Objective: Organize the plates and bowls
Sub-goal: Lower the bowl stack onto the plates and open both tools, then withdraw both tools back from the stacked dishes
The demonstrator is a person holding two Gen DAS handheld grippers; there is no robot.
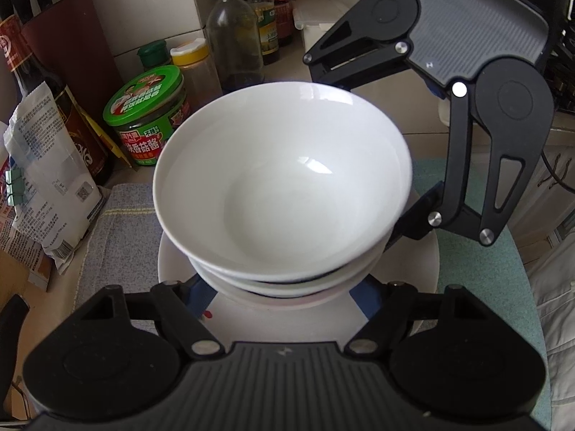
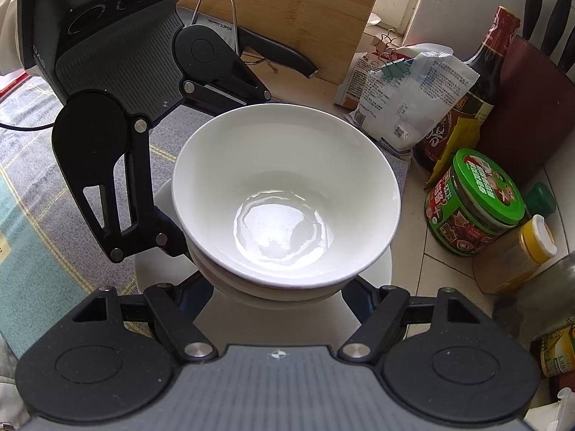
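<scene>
Bowls (image 1: 284, 186) are stacked on plate (image 1: 424, 269); both grippers' fingers straddle the stack, spread (contact unclear). Squeeze and level lift judged next.

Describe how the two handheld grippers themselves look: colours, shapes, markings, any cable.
Both match. The left gripper and right gripper have grey ribbed bodies with a small white centre mark, round matte-black side housings, black linkage bars with silver pivot pins, and dark blue fingers. A thin black cable trails beside each. No hand or sleeve clearly shows.
</scene>
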